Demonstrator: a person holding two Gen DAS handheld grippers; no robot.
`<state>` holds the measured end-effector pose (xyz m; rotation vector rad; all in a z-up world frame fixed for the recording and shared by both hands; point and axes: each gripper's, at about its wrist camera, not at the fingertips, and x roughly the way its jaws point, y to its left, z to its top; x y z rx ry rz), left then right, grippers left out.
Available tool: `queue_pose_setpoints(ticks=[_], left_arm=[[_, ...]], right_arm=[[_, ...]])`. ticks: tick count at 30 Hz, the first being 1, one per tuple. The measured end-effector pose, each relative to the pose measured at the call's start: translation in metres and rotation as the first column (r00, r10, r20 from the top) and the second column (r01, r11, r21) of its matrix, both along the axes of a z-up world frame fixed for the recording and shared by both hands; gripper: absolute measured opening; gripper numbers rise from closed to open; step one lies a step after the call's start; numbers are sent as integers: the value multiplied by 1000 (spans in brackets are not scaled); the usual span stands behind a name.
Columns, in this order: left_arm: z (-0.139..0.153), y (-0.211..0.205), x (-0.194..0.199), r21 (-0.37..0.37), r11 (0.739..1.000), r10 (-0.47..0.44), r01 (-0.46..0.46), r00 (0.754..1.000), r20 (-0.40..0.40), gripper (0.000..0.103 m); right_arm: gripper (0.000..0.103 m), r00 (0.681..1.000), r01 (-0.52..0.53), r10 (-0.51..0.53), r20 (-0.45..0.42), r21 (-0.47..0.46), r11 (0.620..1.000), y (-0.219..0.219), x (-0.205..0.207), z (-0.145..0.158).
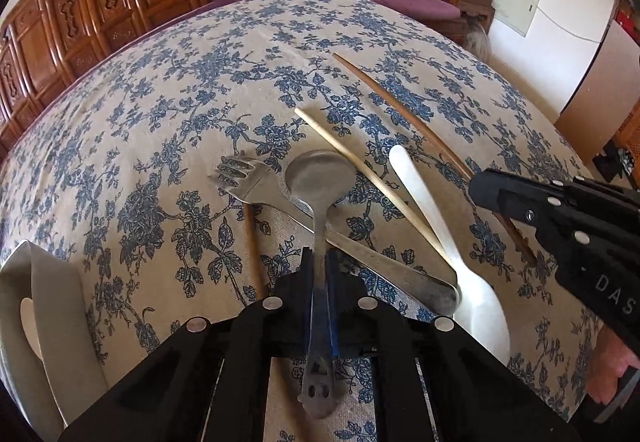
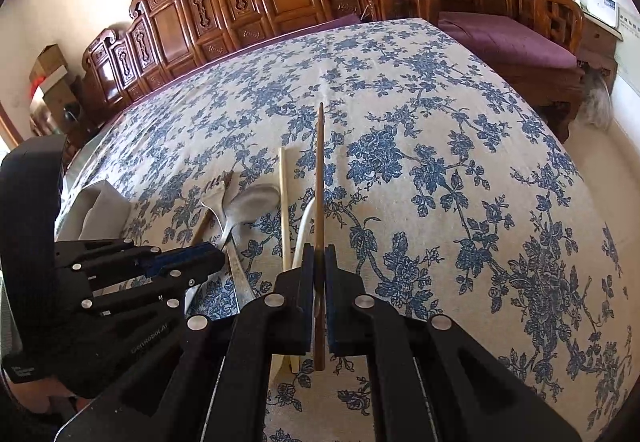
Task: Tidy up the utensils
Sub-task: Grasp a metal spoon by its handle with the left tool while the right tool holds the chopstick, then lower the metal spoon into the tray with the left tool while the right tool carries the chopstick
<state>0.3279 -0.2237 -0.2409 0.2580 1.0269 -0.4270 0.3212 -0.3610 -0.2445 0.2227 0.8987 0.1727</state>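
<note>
Utensils lie heaped on the counter [image 1: 160,90]: left gripper [image 1: 320,262] jaws grip a metal spoon [image 1: 320,178], right gripper [image 2: 319,254] jaws grip a dark chopstick [image 2: 320,170]; sorting is under way, and next probably comes lifting each clear.

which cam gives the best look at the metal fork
The left wrist view. There the metal fork lies in plain sight, tines clear, its handle running under the metal spoon that the left tool grips. In the right wrist view the fork is small, and the left tool partly hides its handle.
</note>
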Motion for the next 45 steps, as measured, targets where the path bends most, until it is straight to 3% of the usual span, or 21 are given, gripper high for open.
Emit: queue_pose_setpoints(ticks=[20, 30, 45], left_arm=[[70, 44, -40, -28, 999, 42, -39, 989, 139, 5], [83, 80, -52, -38, 995, 93, -88, 983, 161, 5], [99, 152, -66, -43, 982, 189, -184, 963, 193, 5]], right_arm=[[6, 995, -76, 77, 65, -27, 997, 30, -12, 22], [6, 982, -151, 164, 98, -124, 981, 66, -24, 30], [6, 954, -197, 216, 208, -107, 975, 94, -46, 60]])
